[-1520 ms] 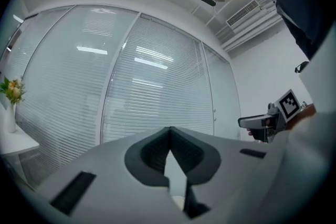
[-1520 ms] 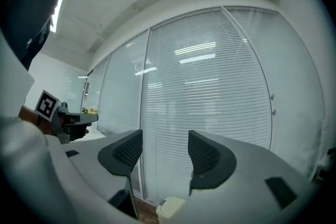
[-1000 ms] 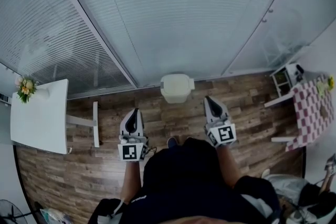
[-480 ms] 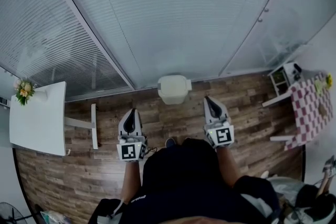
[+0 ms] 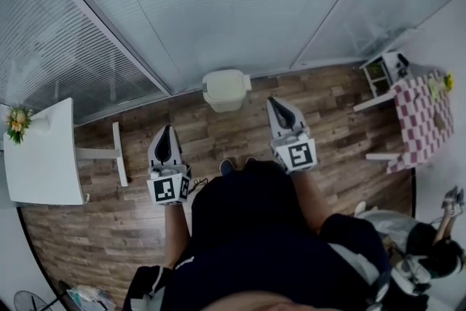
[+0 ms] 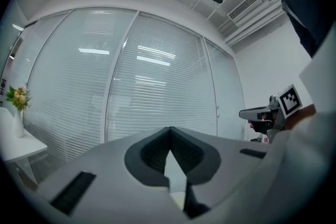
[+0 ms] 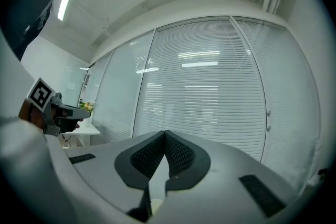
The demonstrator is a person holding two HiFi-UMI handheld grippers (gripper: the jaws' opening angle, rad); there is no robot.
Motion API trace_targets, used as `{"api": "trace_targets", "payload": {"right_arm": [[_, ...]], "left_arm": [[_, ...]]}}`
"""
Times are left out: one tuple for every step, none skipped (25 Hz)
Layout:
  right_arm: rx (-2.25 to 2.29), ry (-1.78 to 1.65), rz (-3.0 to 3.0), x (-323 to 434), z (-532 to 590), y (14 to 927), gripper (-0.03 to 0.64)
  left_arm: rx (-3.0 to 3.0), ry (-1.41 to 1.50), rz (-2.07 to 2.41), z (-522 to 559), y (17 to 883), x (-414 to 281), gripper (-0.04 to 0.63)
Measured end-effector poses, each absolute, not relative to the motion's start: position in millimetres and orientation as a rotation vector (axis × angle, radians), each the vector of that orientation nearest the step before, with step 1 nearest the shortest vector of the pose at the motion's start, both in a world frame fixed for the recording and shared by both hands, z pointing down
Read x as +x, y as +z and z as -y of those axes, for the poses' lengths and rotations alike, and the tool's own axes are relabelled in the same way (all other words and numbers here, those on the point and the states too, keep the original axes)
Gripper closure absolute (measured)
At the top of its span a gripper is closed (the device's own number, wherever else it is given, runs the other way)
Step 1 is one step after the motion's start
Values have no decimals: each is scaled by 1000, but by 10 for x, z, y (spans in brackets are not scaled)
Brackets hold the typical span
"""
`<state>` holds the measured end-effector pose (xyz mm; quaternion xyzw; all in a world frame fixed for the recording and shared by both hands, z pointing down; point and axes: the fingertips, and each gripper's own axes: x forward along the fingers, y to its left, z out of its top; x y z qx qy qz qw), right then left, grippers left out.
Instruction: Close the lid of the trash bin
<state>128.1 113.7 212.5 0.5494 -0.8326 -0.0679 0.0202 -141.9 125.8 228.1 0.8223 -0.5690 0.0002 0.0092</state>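
The cream trash bin (image 5: 226, 89) stands on the wood floor against the glass wall, straight ahead of me; its lid looks flat on top, though it is too small to tell for sure. My left gripper (image 5: 166, 133) and right gripper (image 5: 274, 104) are held level at either side, short of the bin and apart from it. Both point toward the wall. In the left gripper view the left gripper (image 6: 169, 131) has its jaws meeting at the tips, with nothing between them. The right gripper (image 7: 165, 137) looks the same in its own view, shut and empty.
A white table (image 5: 44, 171) with a vase of flowers (image 5: 16, 124) stands at the left, a white rail (image 5: 116, 153) beside it. At the right are a checkered table (image 5: 419, 120) and a small white shelf (image 5: 382, 69). Another person (image 5: 429, 258) is at lower right.
The head view has swung, so the bin, floor and tables now sit higher and further left in the picture. Both grippers stay shut, level and side by side.
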Motion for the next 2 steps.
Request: {"api": "trace_targets", "payload": {"right_arm": [[1694,-217,2592,1230,-1118,2121,615],[1685,-223,2601,1181,-1100,2118,615]], "left_arm": [[2558,10,1784,-1258,2306,-1459,589],[2548,19,1791,-1258,2330,-1498,589]]}}
